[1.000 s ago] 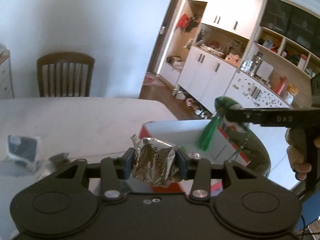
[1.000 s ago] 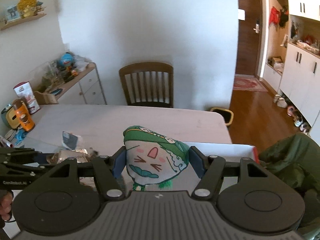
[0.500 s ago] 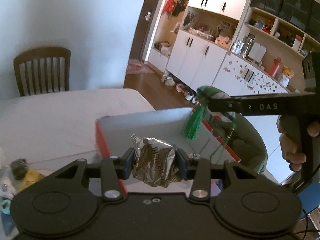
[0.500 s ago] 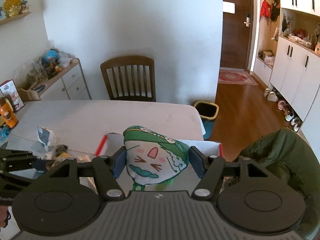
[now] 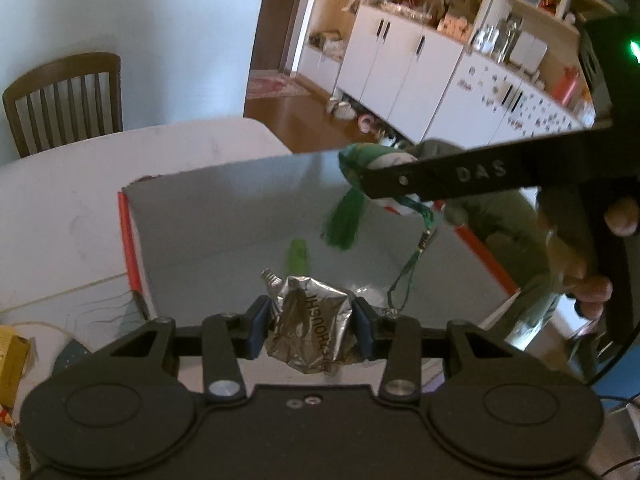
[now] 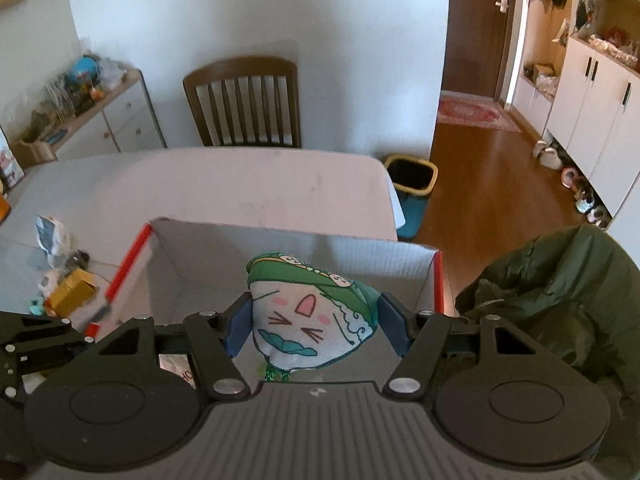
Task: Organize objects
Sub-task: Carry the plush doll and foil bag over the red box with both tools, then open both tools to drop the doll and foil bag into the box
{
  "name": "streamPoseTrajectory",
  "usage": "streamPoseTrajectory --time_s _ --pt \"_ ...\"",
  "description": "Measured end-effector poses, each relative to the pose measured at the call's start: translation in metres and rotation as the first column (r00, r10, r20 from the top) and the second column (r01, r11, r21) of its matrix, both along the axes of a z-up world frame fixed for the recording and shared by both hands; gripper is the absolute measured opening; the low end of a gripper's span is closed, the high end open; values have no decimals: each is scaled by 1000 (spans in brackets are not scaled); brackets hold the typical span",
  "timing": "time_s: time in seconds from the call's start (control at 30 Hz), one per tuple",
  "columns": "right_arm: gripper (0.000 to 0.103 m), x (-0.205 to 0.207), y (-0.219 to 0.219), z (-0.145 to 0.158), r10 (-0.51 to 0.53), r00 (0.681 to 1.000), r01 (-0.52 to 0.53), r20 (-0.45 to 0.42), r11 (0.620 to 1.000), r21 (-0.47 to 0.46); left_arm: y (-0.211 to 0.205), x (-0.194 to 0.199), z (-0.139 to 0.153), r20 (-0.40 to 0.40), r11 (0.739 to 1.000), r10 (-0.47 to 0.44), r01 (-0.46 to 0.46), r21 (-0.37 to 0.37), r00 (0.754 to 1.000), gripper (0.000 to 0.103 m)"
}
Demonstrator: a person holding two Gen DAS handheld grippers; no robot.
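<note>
Left gripper (image 5: 311, 322): clamped on foil packet (image 5: 310, 330), lower centre.
Right gripper (image 6: 316, 330): clamped on plush pouch (image 6: 308, 324).
Box (image 6: 400, 256): nearly empty.
Remaining: release both; clutter (image 6: 60, 280) at left.

Your left tongs (image 5: 311, 330) cover the foil packet's (image 5: 310, 330) lower edge. The plush's (image 6: 310, 316) tassel drops behind your right tongs (image 6: 314, 330). Small items on the worktop (image 6: 240, 184) at left are blurred.
</note>
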State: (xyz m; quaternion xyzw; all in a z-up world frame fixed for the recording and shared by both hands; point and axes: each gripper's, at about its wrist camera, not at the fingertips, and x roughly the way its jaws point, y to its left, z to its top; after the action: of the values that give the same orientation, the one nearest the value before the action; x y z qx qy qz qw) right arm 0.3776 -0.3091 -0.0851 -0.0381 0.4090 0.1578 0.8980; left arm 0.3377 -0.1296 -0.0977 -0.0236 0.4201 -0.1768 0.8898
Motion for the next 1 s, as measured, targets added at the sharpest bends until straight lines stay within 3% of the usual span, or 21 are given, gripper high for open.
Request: streamPoseTrajectory --time_s 0.47,0.7,1.0 --pt "66 22 15 -56 30 994 -36 -103 998 -54 -20 28 -32 -130 999 -6 12 42 991 43" --pt "67 21 19 -70 38 991 -49 -130 995 -84 -16 37 -46 -223 999 15 -5 48 975 42" --pt "67 19 19 -71 48 990 -61 -133 994 -96 -19 41 -56 -261 998 30 -15 61 965 44"
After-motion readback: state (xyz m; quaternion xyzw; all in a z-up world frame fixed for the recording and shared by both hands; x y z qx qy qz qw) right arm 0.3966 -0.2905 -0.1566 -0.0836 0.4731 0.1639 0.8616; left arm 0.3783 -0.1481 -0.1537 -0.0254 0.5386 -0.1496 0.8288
